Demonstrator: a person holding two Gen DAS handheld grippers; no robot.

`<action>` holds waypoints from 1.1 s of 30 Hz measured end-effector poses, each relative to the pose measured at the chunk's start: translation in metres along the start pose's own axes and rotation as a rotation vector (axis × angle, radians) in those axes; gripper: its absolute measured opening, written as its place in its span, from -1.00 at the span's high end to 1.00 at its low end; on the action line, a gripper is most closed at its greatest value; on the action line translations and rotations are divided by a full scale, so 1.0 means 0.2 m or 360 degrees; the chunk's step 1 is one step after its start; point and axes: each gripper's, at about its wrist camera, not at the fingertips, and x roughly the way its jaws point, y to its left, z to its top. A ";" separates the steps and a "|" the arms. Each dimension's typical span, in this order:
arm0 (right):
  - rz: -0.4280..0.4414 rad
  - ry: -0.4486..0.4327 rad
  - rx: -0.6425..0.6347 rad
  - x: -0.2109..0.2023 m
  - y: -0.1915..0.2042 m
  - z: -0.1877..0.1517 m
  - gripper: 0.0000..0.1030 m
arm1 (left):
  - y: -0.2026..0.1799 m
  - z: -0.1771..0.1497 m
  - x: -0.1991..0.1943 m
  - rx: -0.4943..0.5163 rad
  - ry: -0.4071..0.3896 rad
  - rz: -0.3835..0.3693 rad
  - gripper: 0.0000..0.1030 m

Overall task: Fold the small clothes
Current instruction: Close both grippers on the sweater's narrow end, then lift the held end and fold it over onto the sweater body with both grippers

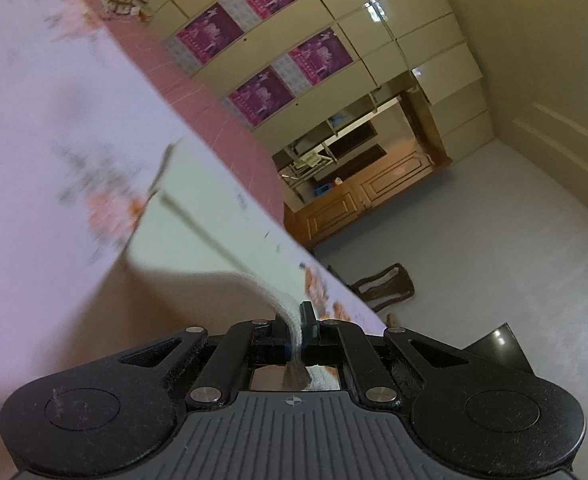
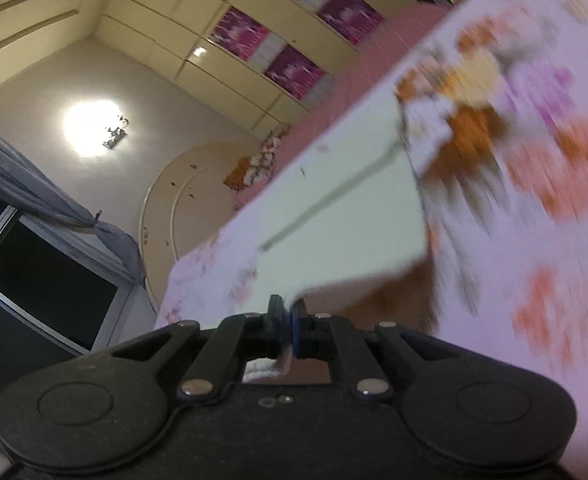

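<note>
A small pale cream garment (image 1: 198,224) with a thin dark stripe lies partly on the floral bedspread (image 1: 34,160), its near edge lifted. My left gripper (image 1: 297,320) is shut on one near corner of it, and the cloth bunches between the fingers. In the right wrist view the same garment (image 2: 353,216) stretches from the bedspread (image 2: 533,200) to my right gripper (image 2: 288,312), which is shut on its other near corner. Both views are tilted and blurred.
A pink bed edge (image 1: 198,92) runs behind the bedspread. Cream wardrobes with purple panels (image 1: 262,52) line the wall. A wooden cabinet (image 1: 365,196) and a dark chair (image 1: 385,288) stand on the grey floor. A window with grey curtains (image 2: 54,240) is at the left.
</note>
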 end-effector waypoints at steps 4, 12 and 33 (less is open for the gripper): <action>-0.0007 -0.0061 -0.0045 0.11 0.10 0.26 0.90 | -0.13 0.21 0.11 0.0071 -0.0030 0.0034 0.92; -0.0063 -0.0129 0.0114 0.48 0.01 0.68 0.90 | -0.06 0.60 0.60 0.0043 0.0021 0.0195 0.92; -0.0327 -0.0175 0.0353 1.50 -0.70 0.98 0.23 | 0.76 0.85 1.58 -0.0168 0.0086 0.0275 0.00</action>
